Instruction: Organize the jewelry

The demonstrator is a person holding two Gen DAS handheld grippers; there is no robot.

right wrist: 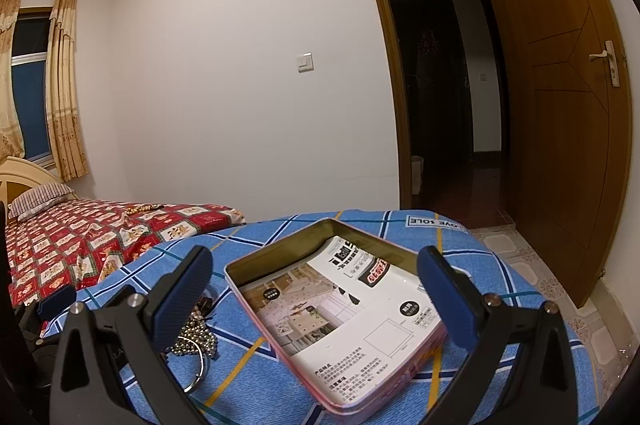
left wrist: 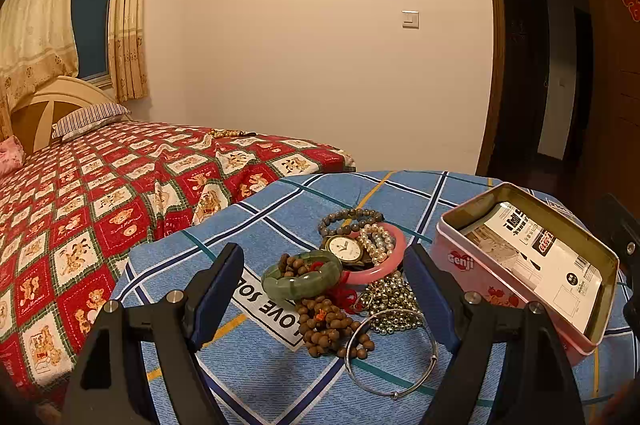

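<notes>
A heap of jewelry lies on the blue checked cloth (left wrist: 248,221): a green jade bangle (left wrist: 301,279), a pink bangle (left wrist: 390,257), a gold watch (left wrist: 344,247), a pearl bracelet (left wrist: 376,243), brown wooden beads (left wrist: 326,325), metal bead chain (left wrist: 394,305) and a thin silver bangle (left wrist: 390,353). My left gripper (left wrist: 324,289) is open, its fingers on either side of the heap, just above it. A pink tin (right wrist: 340,309), open and lined with a printed leaflet, lies to the right. My right gripper (right wrist: 316,289) is open and empty over the tin.
A bed with a red bear-pattern quilt (left wrist: 100,193) stands left of the cloth-covered surface. A beaded string (left wrist: 224,133) lies on the quilt. An open wooden door (right wrist: 560,105) and dark doorway are at the right. The metal beads and silver bangle also show in the right wrist view (right wrist: 198,341).
</notes>
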